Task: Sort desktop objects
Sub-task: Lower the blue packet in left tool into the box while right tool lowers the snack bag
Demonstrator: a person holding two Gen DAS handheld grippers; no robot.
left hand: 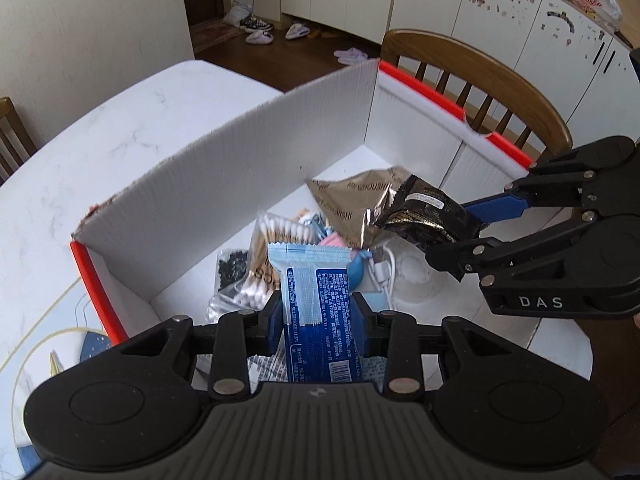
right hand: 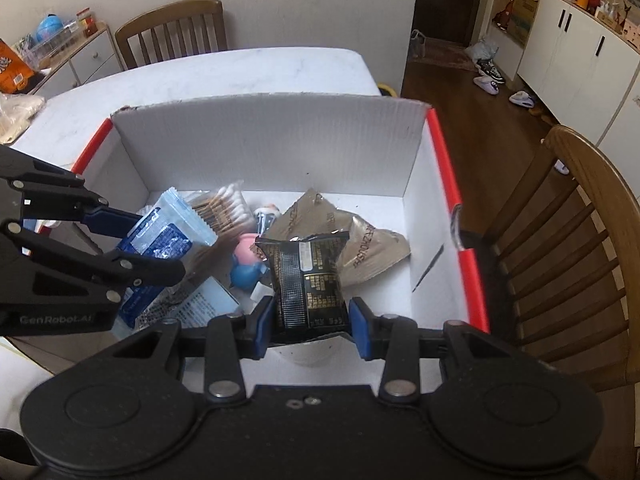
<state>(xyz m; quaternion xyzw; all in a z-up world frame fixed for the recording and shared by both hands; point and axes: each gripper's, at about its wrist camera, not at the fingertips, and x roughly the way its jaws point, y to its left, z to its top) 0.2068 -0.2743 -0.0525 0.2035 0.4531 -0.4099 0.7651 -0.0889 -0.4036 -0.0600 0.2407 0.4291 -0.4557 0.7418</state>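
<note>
white box sitting on table; left gripper pinching blue packet, right gripper clamping black packet, "das" showing.

"DAS" in white on my right tongs, side of body. "GenRobot.AI" on my left tongs, lower body. Tan foil pouch: partial "...HOUSE", rest creased. Blue packet & black packet: fine print + barcode, too small to read.
</note>
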